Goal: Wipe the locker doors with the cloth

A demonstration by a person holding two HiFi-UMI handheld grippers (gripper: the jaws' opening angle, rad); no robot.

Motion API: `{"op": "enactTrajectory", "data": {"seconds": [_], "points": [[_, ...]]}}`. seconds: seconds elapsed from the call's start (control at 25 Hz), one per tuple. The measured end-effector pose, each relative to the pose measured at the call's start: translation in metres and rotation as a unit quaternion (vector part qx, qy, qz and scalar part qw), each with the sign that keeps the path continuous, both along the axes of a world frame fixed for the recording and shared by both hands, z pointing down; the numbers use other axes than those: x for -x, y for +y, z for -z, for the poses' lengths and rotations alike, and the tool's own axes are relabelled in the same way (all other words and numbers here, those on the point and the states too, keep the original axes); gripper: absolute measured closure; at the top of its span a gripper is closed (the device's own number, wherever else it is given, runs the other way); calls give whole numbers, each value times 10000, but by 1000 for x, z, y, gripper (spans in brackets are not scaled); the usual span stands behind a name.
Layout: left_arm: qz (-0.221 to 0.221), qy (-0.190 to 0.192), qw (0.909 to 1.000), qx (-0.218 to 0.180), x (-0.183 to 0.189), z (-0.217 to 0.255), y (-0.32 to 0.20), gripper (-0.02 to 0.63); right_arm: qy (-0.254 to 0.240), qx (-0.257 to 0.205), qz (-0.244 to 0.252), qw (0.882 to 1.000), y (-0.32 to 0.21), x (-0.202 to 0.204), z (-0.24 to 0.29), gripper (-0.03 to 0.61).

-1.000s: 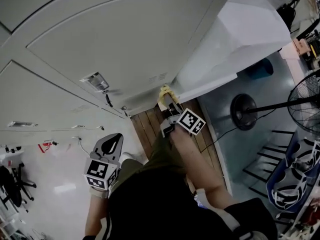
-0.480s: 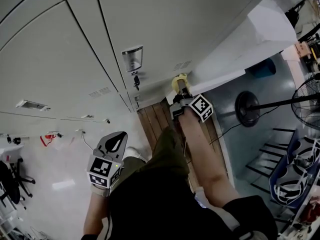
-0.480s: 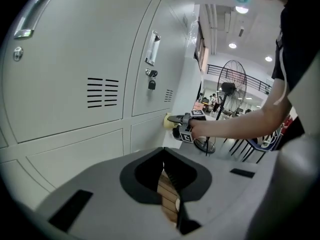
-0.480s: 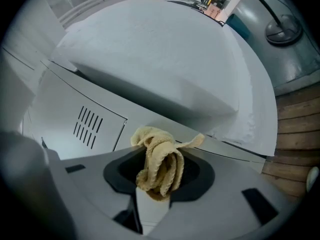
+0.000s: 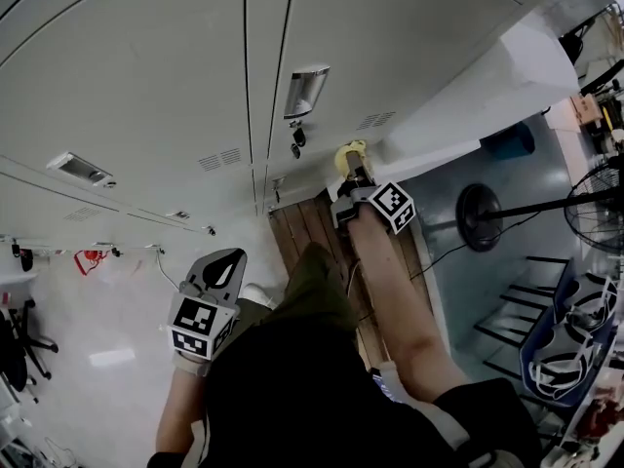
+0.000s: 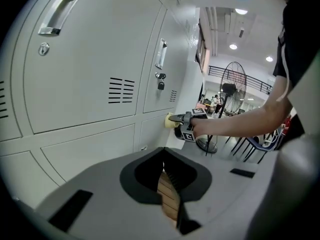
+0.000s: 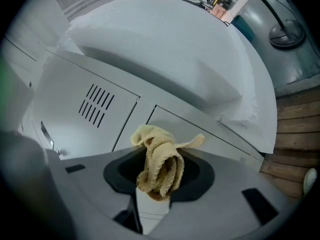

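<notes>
My view has swung up the pale grey metal locker doors (image 5: 146, 86). My right gripper (image 5: 351, 169) clamps the bunched yellow terry cloth (image 7: 159, 166) at a lower panel. My left gripper (image 6: 167, 184) hangs closed and empty. Most of the wiping seems left to do.

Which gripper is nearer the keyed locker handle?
Right. The right gripper, holding the cloth, sits just below that handle at the doors; the left gripper hangs back, well off them.
</notes>
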State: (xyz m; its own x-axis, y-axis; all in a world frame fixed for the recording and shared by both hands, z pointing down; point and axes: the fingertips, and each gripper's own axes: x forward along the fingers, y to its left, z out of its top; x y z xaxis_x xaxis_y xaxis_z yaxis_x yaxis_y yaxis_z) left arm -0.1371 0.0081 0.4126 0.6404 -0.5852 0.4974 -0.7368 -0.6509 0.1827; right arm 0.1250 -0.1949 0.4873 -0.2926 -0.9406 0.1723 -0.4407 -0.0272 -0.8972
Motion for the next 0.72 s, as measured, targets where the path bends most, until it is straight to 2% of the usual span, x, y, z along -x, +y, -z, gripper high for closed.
{"op": "enactTrajectory", "data": {"seconds": [0.72], "points": [[241,427,9986,-216,27,10,11,603,306,206,1023,9941,30,131,0,449]]}}
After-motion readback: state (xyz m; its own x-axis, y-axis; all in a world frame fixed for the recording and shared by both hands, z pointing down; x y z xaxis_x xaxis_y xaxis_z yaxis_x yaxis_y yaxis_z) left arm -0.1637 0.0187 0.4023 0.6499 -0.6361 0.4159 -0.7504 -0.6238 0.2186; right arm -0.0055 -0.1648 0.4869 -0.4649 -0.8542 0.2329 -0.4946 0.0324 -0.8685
